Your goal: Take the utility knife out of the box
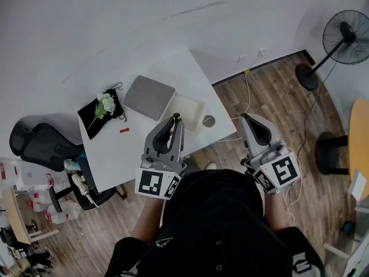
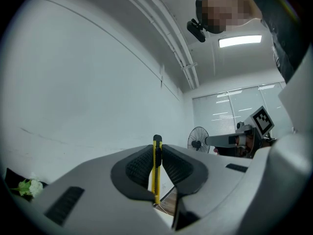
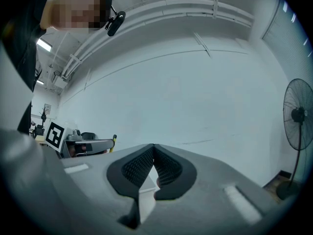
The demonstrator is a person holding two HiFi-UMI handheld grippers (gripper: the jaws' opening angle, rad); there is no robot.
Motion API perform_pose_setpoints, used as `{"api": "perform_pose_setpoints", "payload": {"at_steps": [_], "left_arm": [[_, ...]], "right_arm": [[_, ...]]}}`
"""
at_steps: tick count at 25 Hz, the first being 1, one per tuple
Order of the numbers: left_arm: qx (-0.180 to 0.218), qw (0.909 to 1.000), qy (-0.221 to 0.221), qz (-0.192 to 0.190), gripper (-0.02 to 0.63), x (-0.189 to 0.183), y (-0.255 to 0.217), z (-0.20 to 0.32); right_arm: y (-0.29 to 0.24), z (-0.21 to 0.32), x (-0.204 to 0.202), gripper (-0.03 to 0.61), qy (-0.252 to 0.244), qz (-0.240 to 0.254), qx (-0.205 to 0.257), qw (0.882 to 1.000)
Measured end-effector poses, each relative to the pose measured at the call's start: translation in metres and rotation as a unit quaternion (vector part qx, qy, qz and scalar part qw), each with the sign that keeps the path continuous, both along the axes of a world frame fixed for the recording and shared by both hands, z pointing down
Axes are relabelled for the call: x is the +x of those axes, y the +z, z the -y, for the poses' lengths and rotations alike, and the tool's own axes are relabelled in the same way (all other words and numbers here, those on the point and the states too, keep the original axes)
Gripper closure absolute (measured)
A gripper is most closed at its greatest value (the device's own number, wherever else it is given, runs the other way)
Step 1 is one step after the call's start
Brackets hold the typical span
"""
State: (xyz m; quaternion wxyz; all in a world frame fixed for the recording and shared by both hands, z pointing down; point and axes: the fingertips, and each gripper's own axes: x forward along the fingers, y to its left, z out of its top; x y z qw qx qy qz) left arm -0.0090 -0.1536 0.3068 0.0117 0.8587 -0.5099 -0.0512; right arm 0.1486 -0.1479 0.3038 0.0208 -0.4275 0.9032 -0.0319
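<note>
My left gripper (image 1: 175, 121) is held level above the near edge of the white table (image 1: 135, 154), shut on a slim yellow utility knife (image 2: 156, 173). The knife stands upright between the black ribbed pads (image 2: 139, 166), its dark tip poking above them. Beyond that gripper, the open white box (image 1: 188, 109) lies on the table, with its grey lid (image 1: 149, 97) to its left. My right gripper (image 1: 247, 118) hovers off the table's right side over the wooden floor. Its jaws (image 3: 153, 149) meet at the tips with nothing between them.
A black cloth with a white flower (image 1: 102, 109) lies at the table's left end, a small red object (image 1: 124, 130) nearby. A round metal thing (image 1: 209, 120) sits right of the box. An office chair (image 1: 40, 146) stands left, a floor fan (image 1: 345, 39) right, cables on the floor.
</note>
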Motion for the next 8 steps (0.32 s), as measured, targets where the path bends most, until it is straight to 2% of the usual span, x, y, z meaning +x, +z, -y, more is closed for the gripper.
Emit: {"api": "perform_pose_setpoints", "payload": {"at_steps": [8], "left_arm": [[-0.005, 1.0000, 0.000, -0.002, 0.558, 0.0010, 0.0031, 0.0018]], "right_arm": [[0.0026, 0.0011, 0.0009, 0.574, -0.002, -0.001, -0.002, 1.000]]}}
